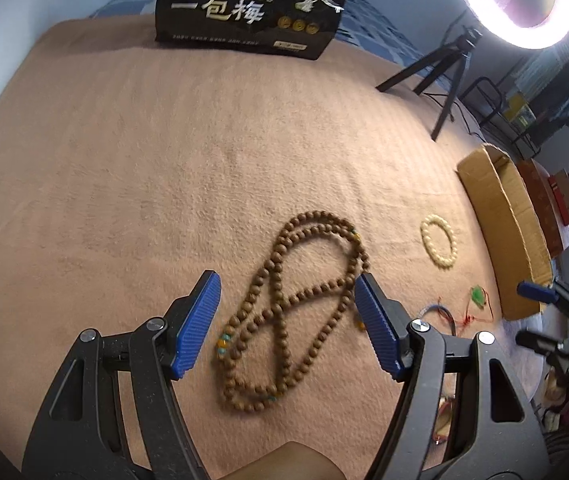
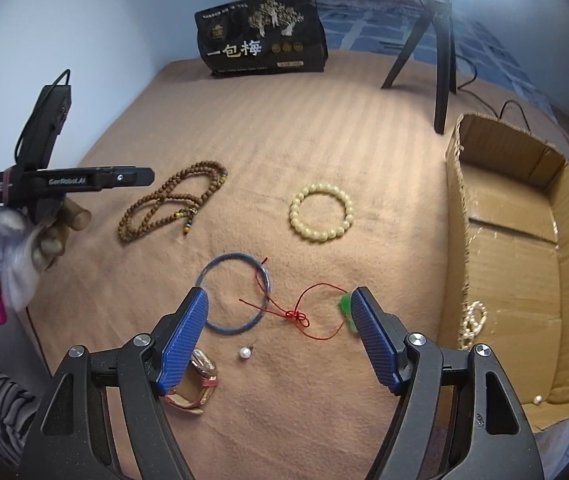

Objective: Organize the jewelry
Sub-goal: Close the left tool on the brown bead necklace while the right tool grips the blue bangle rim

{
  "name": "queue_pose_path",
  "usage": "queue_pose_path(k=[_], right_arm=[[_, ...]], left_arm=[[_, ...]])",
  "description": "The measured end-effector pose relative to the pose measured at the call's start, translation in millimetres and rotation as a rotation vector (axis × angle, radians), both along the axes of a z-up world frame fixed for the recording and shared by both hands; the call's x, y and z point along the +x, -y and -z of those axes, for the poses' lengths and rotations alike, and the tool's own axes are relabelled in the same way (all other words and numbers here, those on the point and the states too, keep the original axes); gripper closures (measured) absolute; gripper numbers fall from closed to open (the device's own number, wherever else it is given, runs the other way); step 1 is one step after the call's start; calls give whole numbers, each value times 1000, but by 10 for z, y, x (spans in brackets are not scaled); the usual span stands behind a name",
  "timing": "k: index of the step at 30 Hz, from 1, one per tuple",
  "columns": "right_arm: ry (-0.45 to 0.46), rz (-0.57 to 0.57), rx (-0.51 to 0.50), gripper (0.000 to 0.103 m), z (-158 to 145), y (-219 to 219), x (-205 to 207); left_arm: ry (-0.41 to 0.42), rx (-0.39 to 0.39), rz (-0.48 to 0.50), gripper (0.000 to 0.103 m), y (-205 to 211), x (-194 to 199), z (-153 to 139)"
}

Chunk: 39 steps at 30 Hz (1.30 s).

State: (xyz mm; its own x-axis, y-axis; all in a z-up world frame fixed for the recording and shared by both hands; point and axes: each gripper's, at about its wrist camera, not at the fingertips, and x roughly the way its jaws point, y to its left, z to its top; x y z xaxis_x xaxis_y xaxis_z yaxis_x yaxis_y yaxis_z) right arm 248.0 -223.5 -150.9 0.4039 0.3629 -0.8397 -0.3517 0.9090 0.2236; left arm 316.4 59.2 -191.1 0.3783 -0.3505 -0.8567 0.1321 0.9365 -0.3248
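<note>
1. The left gripper [image 1: 287, 322] is wide open and holds nothing. It hangs over the brown bead necklace [image 1: 296, 308], which lies in loose loops in the lower middle of the left view.
2. The right gripper [image 2: 278, 338] is wide open and empty too. Between its fingers lie the red string [image 2: 304, 314] with a small green charm [image 2: 344, 304], and the thin blue ring [image 2: 233, 294].
3. A tiny pearl [image 2: 245, 352] and a watch [image 2: 200, 380] lie low in the right view.
4. The pale bead bracelet [image 2: 321, 212] sits in the middle.
5. The cardboard box [image 2: 500, 248] at the right edge already has some pearls in it.
6. The necklace looks light and floppy. It would likely sag and slip, so pinching a bunch of strands where they cross seems best.
</note>
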Motion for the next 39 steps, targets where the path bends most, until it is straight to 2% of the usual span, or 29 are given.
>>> queue_pose_path(k=[4,9,14,18,21,29,36,39], right_arm=[[-2,17,33,29,50,7,48],[0,-22,26,29,107,-86,66],[-19,-61,16,29,194,-191,98],[-45,-96,16,29,264,-273,130],[-57,-120,18,29,294,-343,132],[-87,-184,-43,29,408,-509,115],[-82,-240,-117,29,491,-657,99],[-89,-250,-145,29,543,-720,138]], left_arm=[[-45,-37,-19,31,-36,124,140],[-76,-65,-26,31,-61,188,280],[-86,-115,-11,31,-66,159,307],[-88,-109,30,31,10,95,286],[-79,-68,80,31,126,24,257],[-27,127,208,31,488,-200,260],[-1,250,205,31,618,-230,324],[7,267,198,32,625,-217,338]])
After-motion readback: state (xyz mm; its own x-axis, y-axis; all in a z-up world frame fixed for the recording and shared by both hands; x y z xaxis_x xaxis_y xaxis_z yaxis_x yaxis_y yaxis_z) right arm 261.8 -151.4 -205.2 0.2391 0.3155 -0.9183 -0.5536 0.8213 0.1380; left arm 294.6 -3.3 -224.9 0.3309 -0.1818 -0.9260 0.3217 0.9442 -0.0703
